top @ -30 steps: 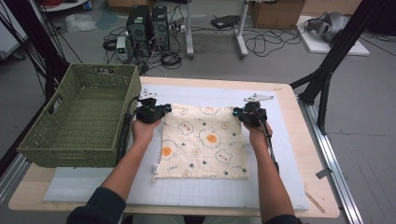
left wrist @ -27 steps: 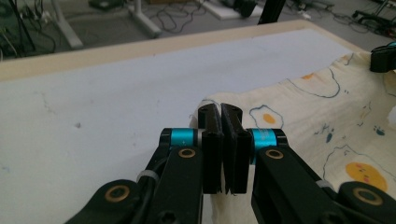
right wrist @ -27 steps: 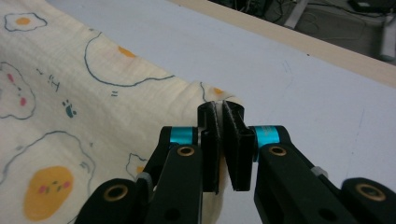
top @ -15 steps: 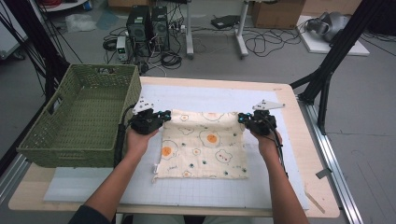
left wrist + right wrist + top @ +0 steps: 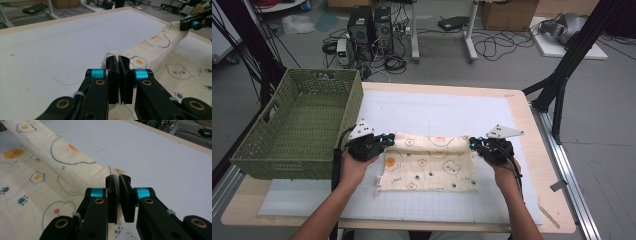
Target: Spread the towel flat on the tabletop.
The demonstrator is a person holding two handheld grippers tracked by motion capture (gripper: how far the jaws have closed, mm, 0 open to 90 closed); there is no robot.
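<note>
The left tool is clamped on the far left corner of the printed cloth, its jaws pressed together with the fabric edge pinched between them. The right tool is clamped the same way on the far right corner. The cloth, cream with fried-egg and bear prints, lies on the white mat in the middle of the table. Its far edge is lifted and rolled over toward the person, forming a raised fold between the two tools, while the near part lies flat. A green woven basket stands at the table's left, just beside the left tool.
</note>
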